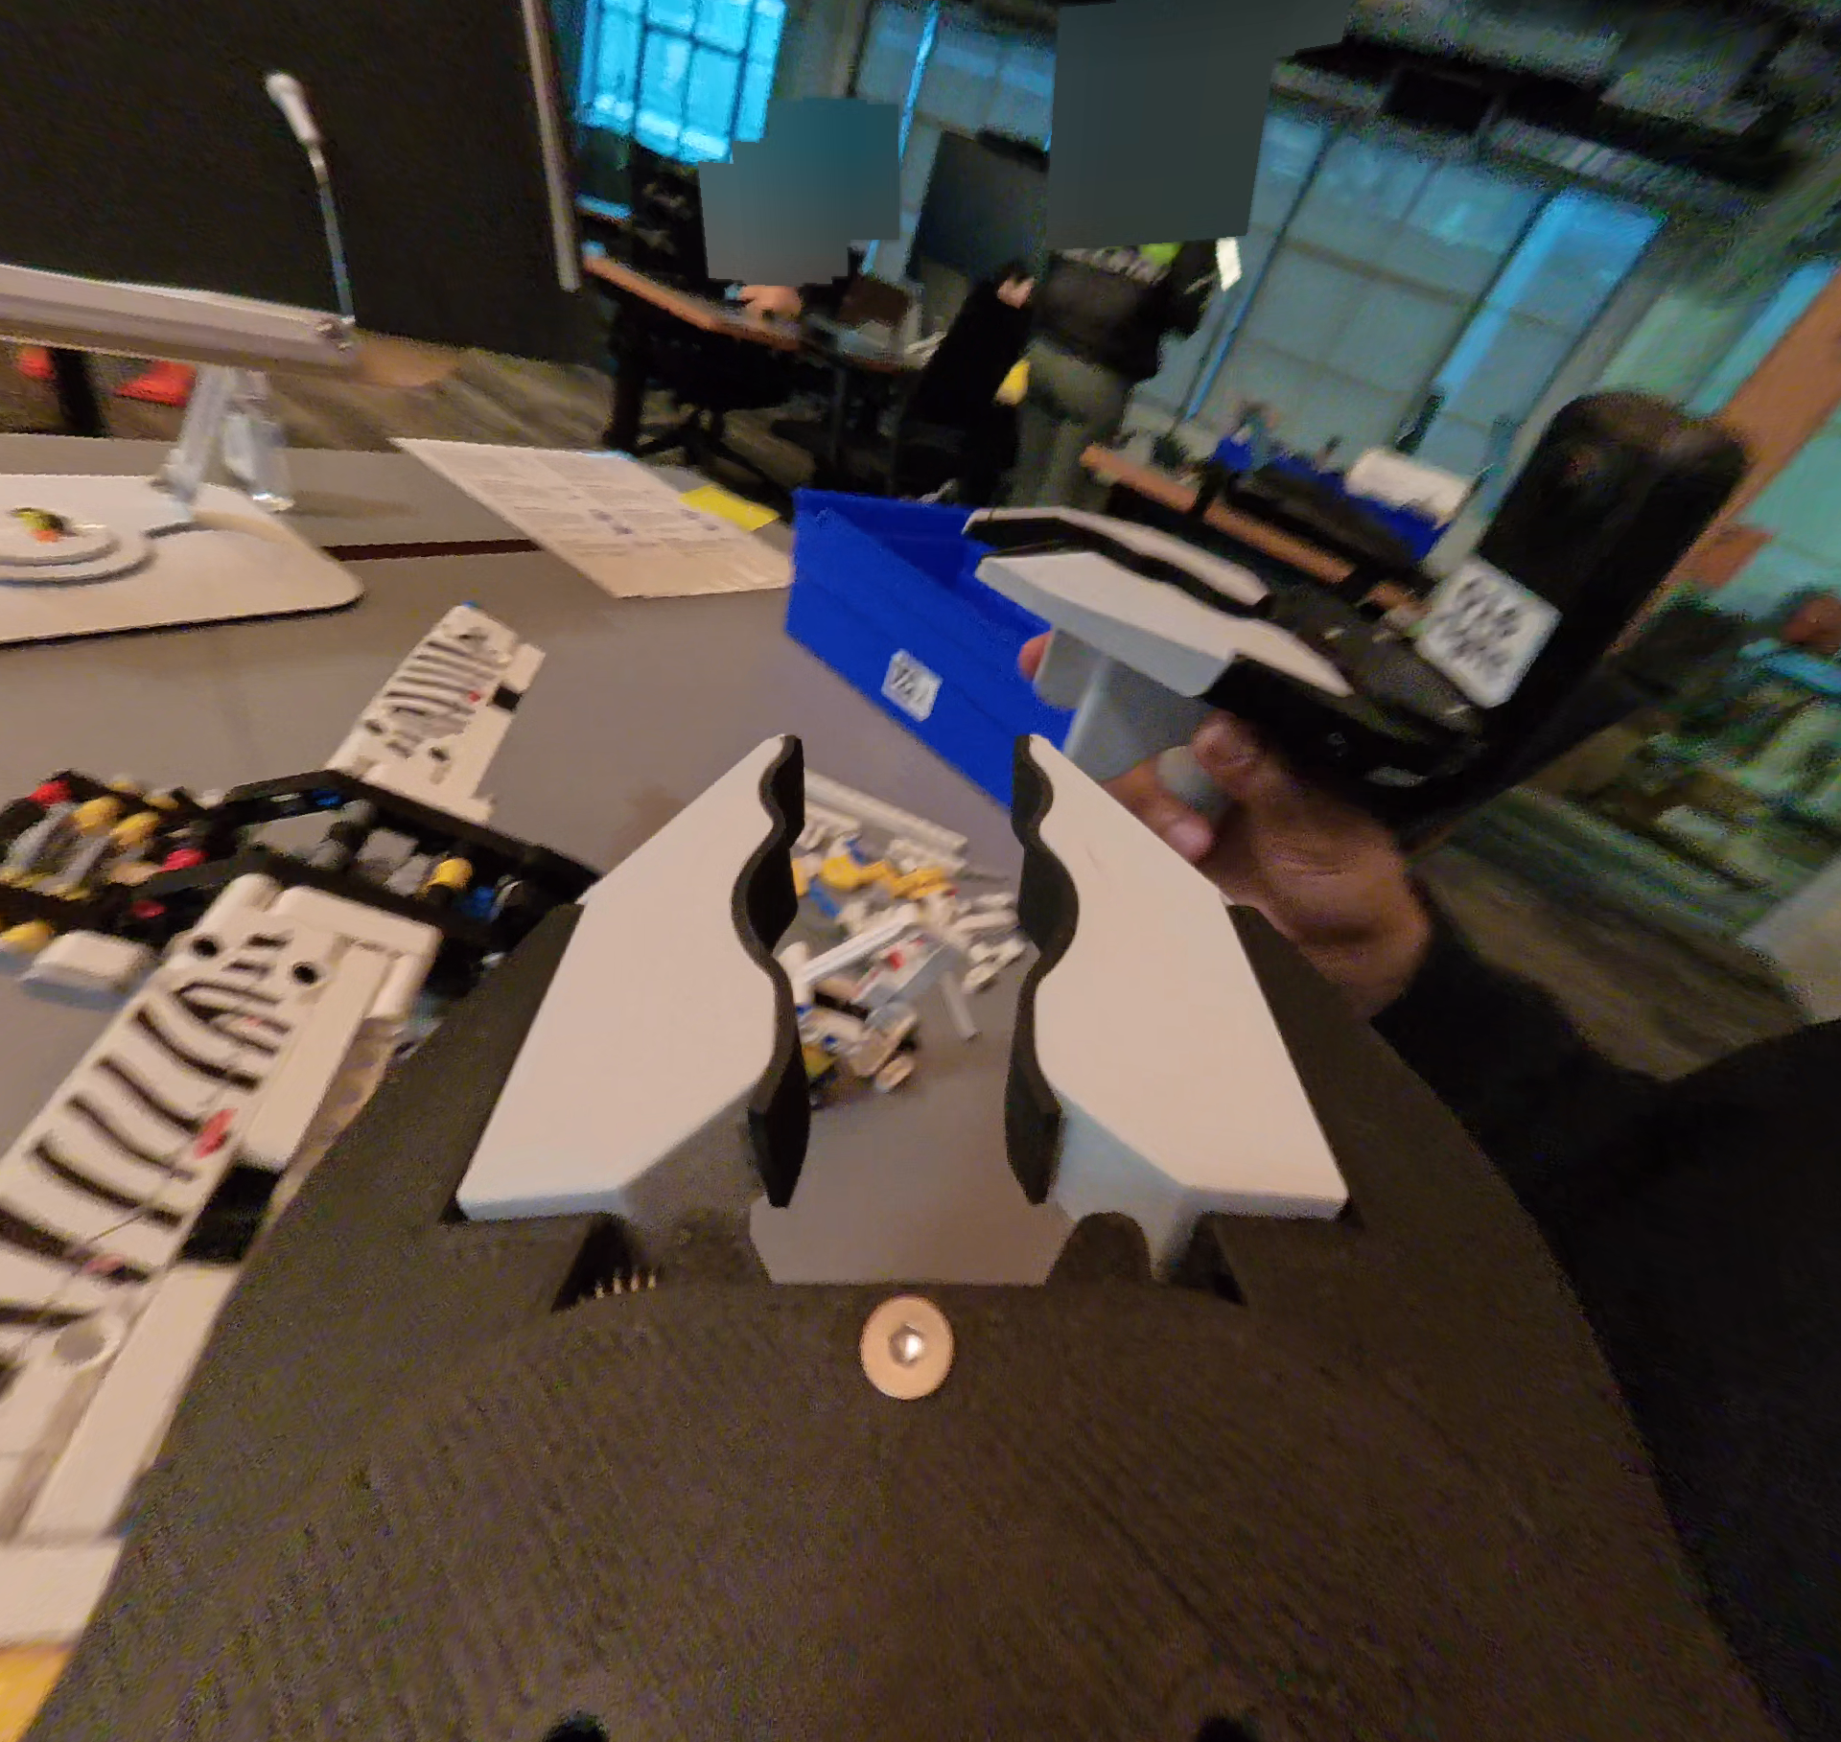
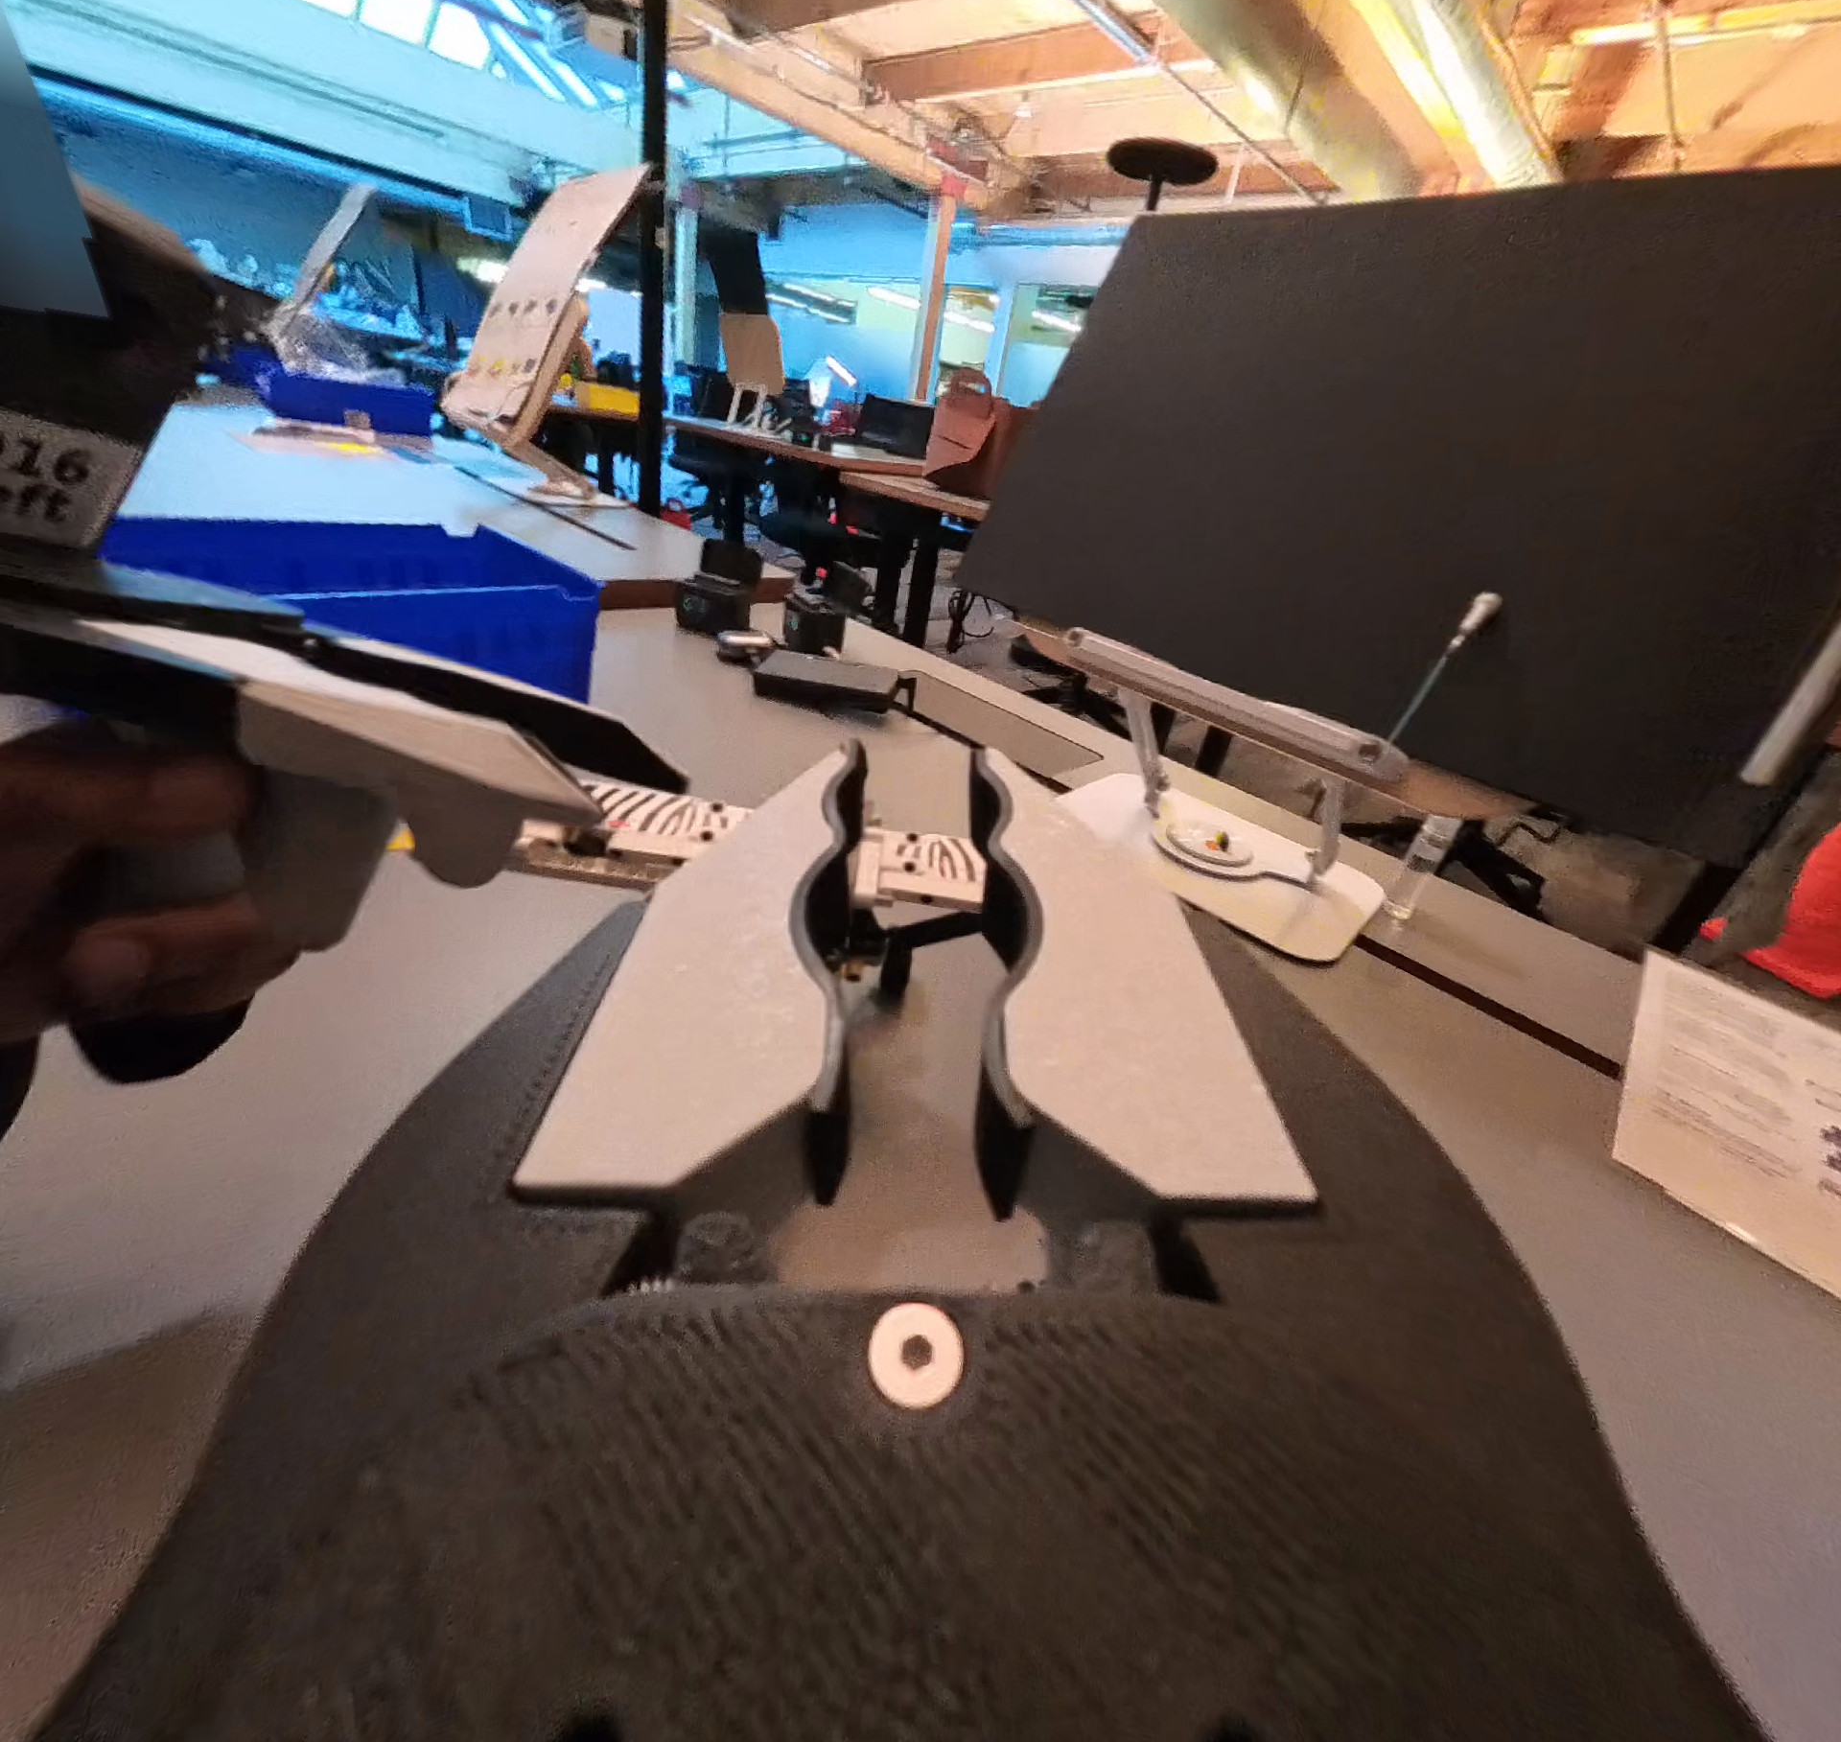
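right now your left gripper [image 1: 907, 768] fingers gape over loose bricks [image 1: 897, 937], while your right gripper [image 2: 917, 773] fingers sit narrowly parted around the zebra-striped model [image 2: 921, 872], grip unclear.

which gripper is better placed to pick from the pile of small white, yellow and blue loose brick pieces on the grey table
Left, probably. The left gripper is open, with the pile of small loose brick pieces framed between its fingers. The right gripper is raised beside the blue plastic bin, off to the pile's side.
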`<action>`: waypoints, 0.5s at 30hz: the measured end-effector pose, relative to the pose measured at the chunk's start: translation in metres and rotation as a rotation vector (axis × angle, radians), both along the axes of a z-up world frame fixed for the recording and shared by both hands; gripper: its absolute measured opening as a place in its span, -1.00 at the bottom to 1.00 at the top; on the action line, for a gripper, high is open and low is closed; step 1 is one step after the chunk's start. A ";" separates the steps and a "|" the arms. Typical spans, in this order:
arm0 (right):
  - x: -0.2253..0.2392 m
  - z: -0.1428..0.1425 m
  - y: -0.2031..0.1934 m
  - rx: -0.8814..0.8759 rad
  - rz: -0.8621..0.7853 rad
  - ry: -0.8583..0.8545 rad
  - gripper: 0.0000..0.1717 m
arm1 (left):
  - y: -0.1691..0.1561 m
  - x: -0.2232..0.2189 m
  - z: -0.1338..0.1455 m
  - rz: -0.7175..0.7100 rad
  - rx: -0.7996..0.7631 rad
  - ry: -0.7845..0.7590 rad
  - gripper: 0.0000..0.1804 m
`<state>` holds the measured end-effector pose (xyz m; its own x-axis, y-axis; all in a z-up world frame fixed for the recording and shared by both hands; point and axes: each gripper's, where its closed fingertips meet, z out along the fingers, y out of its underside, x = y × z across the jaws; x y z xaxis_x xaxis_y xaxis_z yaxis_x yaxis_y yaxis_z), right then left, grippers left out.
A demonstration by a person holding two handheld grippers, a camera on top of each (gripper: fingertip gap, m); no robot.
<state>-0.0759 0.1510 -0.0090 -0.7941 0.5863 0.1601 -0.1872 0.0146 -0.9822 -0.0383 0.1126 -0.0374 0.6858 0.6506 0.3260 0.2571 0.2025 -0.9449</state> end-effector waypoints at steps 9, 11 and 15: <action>0.002 -0.035 0.027 -0.081 0.024 -0.030 -0.66 | 0.006 -0.003 -0.026 0.111 -0.215 0.045 -0.20; 0.002 -0.046 0.032 -0.162 0.068 -0.099 -0.64 | 0.010 -0.004 -0.029 0.147 -0.178 0.097 0.05; 0.000 -0.062 0.034 -0.206 0.102 -0.180 -0.64 | 0.016 0.002 -0.040 0.199 -0.162 0.197 0.09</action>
<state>-0.0755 0.1852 -0.0712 -0.8556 0.5074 -0.1026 -0.0003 -0.1987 -0.9801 -0.0366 0.1289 -0.0778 0.5797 0.8108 0.0813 0.0366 0.0738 -0.9966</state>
